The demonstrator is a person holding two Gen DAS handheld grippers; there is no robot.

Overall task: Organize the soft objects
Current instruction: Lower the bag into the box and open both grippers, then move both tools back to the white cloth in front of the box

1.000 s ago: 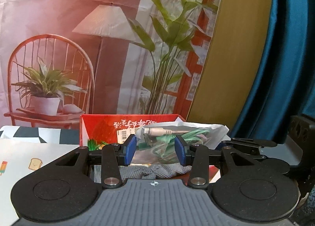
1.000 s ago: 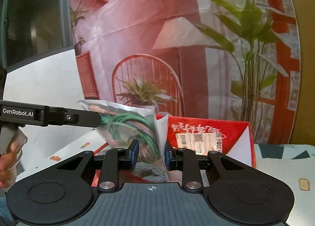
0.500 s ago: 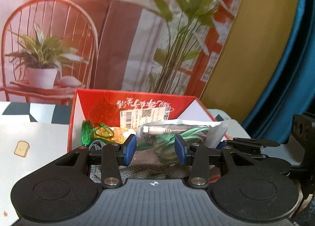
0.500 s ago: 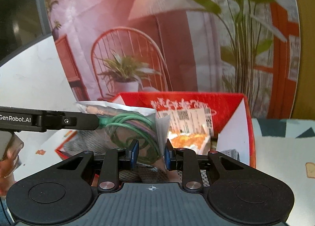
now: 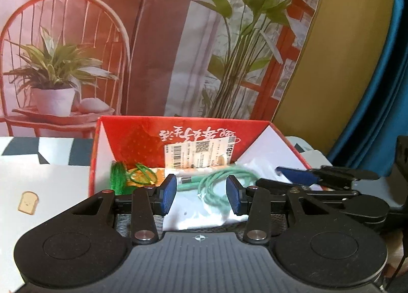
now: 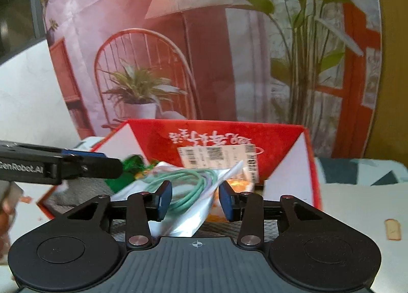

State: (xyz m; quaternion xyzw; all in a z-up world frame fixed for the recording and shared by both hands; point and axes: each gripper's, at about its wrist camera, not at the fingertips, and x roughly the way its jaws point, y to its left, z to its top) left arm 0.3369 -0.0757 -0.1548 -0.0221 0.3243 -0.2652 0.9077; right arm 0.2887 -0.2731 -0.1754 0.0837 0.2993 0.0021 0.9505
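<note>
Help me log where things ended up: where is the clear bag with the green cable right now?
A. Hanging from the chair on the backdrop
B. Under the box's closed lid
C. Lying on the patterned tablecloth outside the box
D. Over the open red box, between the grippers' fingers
D: the clear bag with the green cable sits over the open red box, between the blue pads of the right gripper, whose jaws have just been opening.
</note>
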